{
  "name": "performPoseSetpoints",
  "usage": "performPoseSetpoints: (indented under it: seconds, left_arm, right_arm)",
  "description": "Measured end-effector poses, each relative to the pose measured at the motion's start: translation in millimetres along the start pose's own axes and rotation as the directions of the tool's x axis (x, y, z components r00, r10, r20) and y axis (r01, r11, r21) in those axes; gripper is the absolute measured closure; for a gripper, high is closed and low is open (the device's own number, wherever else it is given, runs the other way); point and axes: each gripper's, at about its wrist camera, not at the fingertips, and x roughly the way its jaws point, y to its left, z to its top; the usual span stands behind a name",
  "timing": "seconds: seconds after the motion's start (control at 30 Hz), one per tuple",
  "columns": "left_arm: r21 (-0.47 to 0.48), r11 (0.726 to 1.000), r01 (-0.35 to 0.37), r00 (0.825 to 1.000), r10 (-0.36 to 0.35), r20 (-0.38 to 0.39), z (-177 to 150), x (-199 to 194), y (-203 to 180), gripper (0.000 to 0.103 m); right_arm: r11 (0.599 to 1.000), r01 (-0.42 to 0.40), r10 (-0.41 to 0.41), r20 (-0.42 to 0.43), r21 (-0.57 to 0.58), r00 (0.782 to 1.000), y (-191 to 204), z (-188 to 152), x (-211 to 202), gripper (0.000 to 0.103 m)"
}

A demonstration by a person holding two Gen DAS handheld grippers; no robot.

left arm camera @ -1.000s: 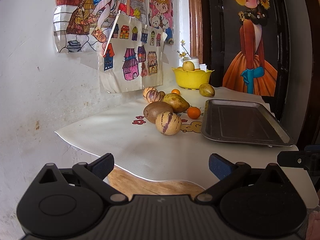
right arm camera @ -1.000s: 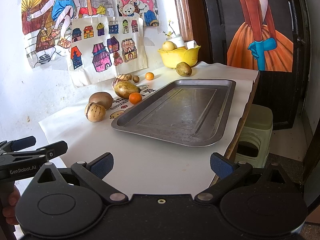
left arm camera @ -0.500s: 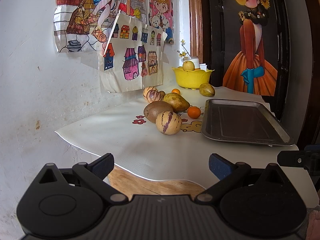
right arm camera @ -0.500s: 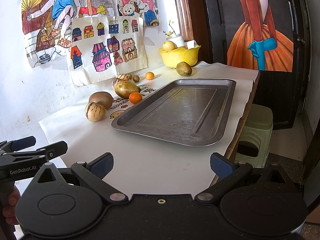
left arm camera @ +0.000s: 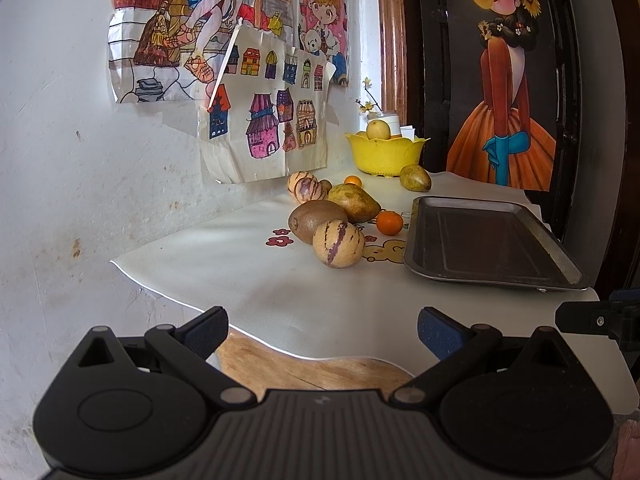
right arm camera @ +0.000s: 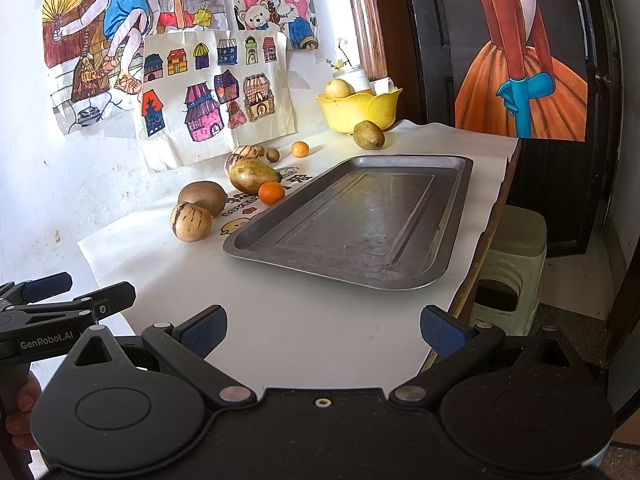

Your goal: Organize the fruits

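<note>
Several fruits lie on the white table cover by the wall: a striped pepino melon point(left arm camera: 338, 243) point(right arm camera: 191, 222), a brown kiwi point(left arm camera: 316, 220) point(right arm camera: 203, 197), a green mango point(left arm camera: 354, 201) point(right arm camera: 253, 175), a small orange point(left arm camera: 389, 222) point(right arm camera: 271, 193), a second striped melon point(left arm camera: 305, 187) and another small orange point(right arm camera: 299, 149). An empty metal tray point(left arm camera: 488, 240) point(right arm camera: 360, 220) sits to their right. My left gripper point(left arm camera: 323, 326) is open and empty at the table's near edge. My right gripper point(right arm camera: 324, 330) is open and empty, short of the tray.
A yellow bowl point(right arm camera: 358, 109) holding a pale fruit stands at the back, with a green mango point(right arm camera: 368, 135) beside it. Drawings hang on the white wall at the left. A green stool point(right arm camera: 512, 256) stands past the table's right edge, before a dark door.
</note>
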Motion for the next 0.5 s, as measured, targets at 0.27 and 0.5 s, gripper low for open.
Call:
performPoseSetpoints:
  seconds: [0.27,0.5]
  left_arm:
    - [-0.003,1.0,0.004,1.0,-0.004,-0.003,-2.4,0.1,2.0,0.0]
    - [0.007,1.0,-0.008,1.0,0.008,0.002,2.7,0.8,7.6,0.0]
  right_arm:
    - [1.0,0.002,-0.002,0.006,0.0,1.0,-2.0,-3.8,0.7,0.0]
    - [1.0,0.002,-0.002,0.017,0.001,1.0,-0.8,6.0,-2.4,0.0]
